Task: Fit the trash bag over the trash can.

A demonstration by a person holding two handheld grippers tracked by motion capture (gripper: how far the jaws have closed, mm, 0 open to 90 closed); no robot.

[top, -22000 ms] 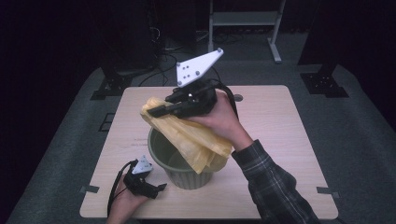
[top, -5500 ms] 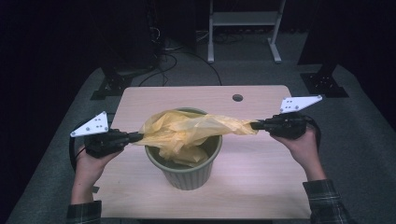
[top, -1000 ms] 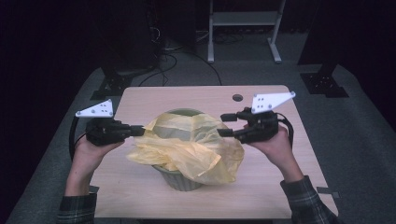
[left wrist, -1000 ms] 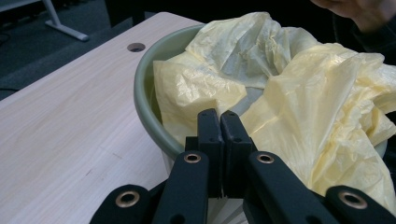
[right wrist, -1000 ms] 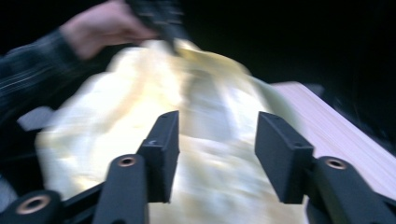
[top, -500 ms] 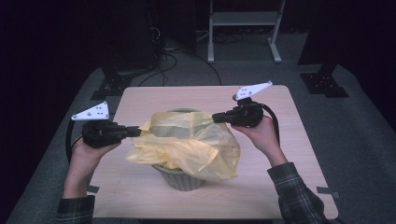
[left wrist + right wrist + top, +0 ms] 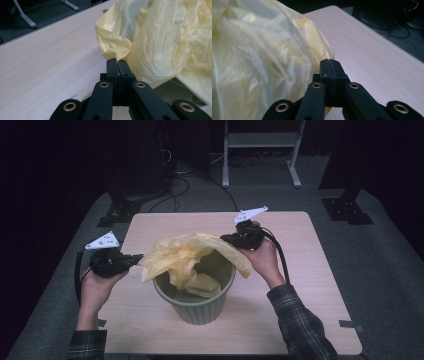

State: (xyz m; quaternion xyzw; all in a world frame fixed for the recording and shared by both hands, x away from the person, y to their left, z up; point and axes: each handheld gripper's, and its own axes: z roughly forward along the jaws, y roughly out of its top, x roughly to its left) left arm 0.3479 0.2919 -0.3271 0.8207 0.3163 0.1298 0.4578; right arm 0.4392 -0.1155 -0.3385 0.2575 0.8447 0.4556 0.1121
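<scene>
A crumpled yellow plastic bag (image 7: 185, 252) hangs over and into a green ribbed bin (image 7: 195, 305) at the middle of the wooden table (image 7: 310, 270). My left gripper (image 7: 139, 256) is level at the bin's left and is shut on the bag's left edge. My right gripper (image 7: 223, 238) sits at the bin's far right rim, shut on the bag's right edge, and a flap droops below it. In the left gripper view the jaws of my left gripper (image 7: 117, 61) meet against the bag (image 7: 162, 37). The right gripper view shows my right gripper (image 7: 329, 61) pressed shut beside the bag (image 7: 257, 55).
A metal stand (image 7: 260, 140) and cables (image 7: 175, 167) lie on the floor beyond the table's far edge. Dark stand bases sit off the far left (image 7: 117, 212) and far right (image 7: 347, 210) corners. Bare tabletop stretches to the right of the bin.
My right gripper moved left and toward the far rim, taking the bag's edge along. The bag came off the bin's front. My left gripper sank slightly.
</scene>
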